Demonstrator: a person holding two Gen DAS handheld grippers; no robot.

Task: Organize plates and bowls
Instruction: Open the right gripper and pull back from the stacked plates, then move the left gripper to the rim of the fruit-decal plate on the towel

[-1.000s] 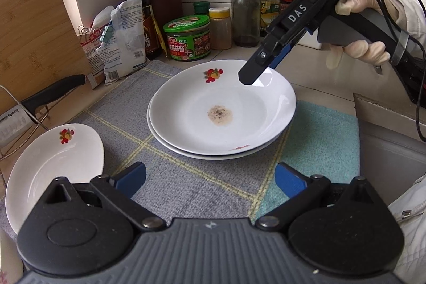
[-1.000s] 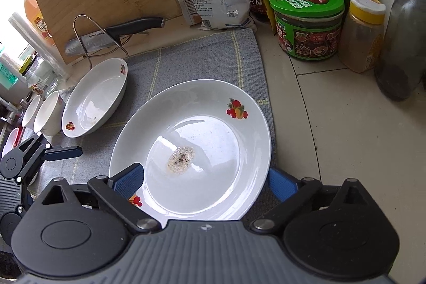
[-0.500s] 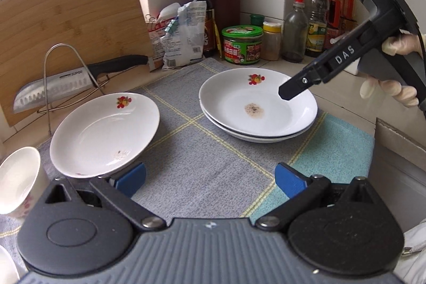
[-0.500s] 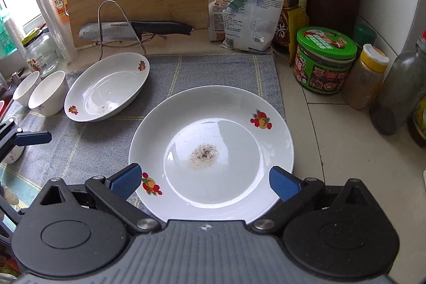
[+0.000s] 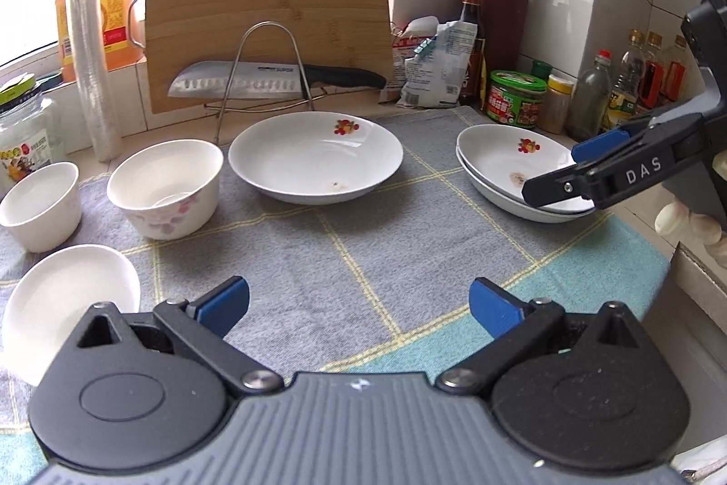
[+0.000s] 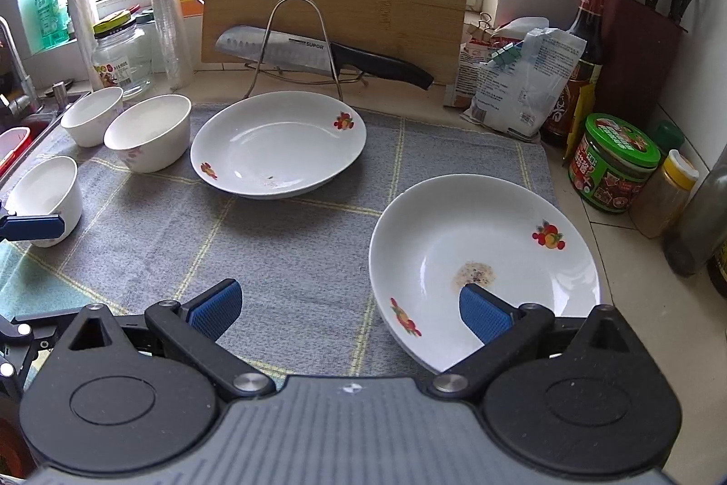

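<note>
Stacked plates sit R side of the grey cloth, near the green-lid jar; round, so no real long axis; fruit print toward back wall, crumb stain in centre. Lower plate mostly hidden, only rim shows. Single plate mid-cloth, upright, in front of knife rack. 3 bowls on L; nearest one cut off by frame edge. Left gripper: jaws wide apart, empty, above cloth. Right gripper: jaws spread, holding nothing, R finger over stack's near rim; contact w/ plate unclear.

On the dish mat, three bowls sit left of a single plate. Two stacked plates lie to its right. A knife rests on a wire rack behind, before the cutting board.
</note>
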